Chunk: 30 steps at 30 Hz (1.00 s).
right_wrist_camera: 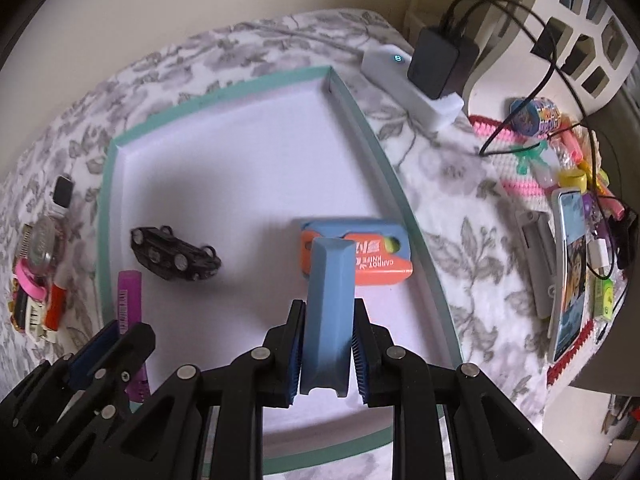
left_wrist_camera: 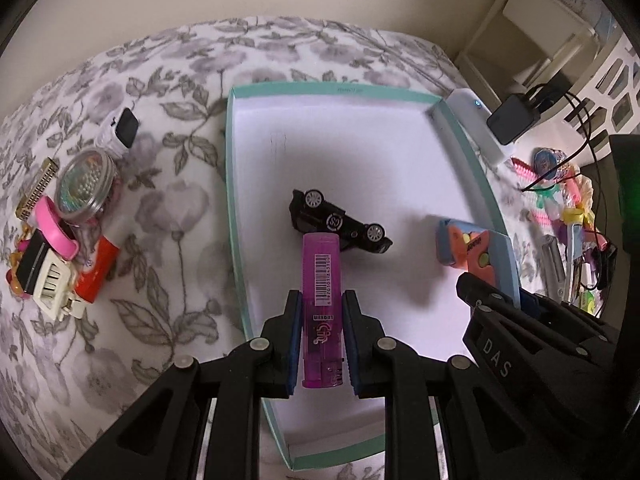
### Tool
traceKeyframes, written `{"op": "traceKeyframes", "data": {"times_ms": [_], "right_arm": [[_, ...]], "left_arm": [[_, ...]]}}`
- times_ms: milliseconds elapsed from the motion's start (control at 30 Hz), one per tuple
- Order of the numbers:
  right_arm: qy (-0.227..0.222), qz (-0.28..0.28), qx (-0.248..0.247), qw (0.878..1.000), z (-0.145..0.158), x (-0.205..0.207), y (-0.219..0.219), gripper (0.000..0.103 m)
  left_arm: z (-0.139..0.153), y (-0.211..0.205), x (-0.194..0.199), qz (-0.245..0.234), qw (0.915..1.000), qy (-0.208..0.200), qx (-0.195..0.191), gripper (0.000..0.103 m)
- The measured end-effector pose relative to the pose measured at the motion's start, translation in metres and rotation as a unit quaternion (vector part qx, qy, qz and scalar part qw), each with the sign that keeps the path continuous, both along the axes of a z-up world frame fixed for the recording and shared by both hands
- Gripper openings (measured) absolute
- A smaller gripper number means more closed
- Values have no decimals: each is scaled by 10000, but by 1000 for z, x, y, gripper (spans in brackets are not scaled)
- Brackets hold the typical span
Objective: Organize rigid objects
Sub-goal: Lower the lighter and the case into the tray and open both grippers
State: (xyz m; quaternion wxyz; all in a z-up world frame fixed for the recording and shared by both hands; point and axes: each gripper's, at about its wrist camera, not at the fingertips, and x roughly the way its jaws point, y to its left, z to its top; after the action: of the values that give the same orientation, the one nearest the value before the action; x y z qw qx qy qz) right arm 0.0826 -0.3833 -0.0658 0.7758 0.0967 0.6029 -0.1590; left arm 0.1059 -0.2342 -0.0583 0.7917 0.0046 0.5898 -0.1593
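Observation:
My left gripper (left_wrist_camera: pixel 320 300) is shut on a purple lighter (left_wrist_camera: pixel 321 280), held over the near part of the teal-rimmed white tray (left_wrist_camera: pixel 234 184). My right gripper (right_wrist_camera: pixel 329 308) is shut on a light blue wedge-shaped block (right_wrist_camera: pixel 330 300), held over the tray's right side (right_wrist_camera: pixel 384 152). A black toy car (left_wrist_camera: pixel 340 222) lies overturned mid-tray, also in the right wrist view (right_wrist_camera: pixel 174 256). An orange and blue carrot knife toy (right_wrist_camera: pixel 376 258) lies by the tray's right wall (left_wrist_camera: pixel 466 246). The right gripper (left_wrist_camera: pixel 500 312) shows at right in the left wrist view.
Left of the tray on the floral cloth sit a smartwatch (left_wrist_camera: pixel 122 130), a round tin (left_wrist_camera: pixel 84 186), a pink ring (left_wrist_camera: pixel 54 232) and a red and cream item (left_wrist_camera: pixel 60 280). At right are a white power strip (right_wrist_camera: pixel 408 80), black charger (right_wrist_camera: pixel 440 64), cables, a phone (right_wrist_camera: pixel 570 272) and colourful clutter.

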Motion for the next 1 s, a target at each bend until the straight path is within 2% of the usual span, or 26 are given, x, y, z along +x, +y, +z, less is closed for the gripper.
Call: {"op": "traceKeyframes", "data": {"times_ms": [367,767,1000], "right_arm": [[211,34,-32,9998,-11,5,2,23],[261,49,-31,9996,-9,7,7,23],[115,59,-55,9999,5,5,7,23]], "left_arm": [[-15,-1,3,24,9998,216,-17,20],[-14,0,4,10,9997,227,-74,20],[-3,7,5,61,9996,158,-225,28]]}}
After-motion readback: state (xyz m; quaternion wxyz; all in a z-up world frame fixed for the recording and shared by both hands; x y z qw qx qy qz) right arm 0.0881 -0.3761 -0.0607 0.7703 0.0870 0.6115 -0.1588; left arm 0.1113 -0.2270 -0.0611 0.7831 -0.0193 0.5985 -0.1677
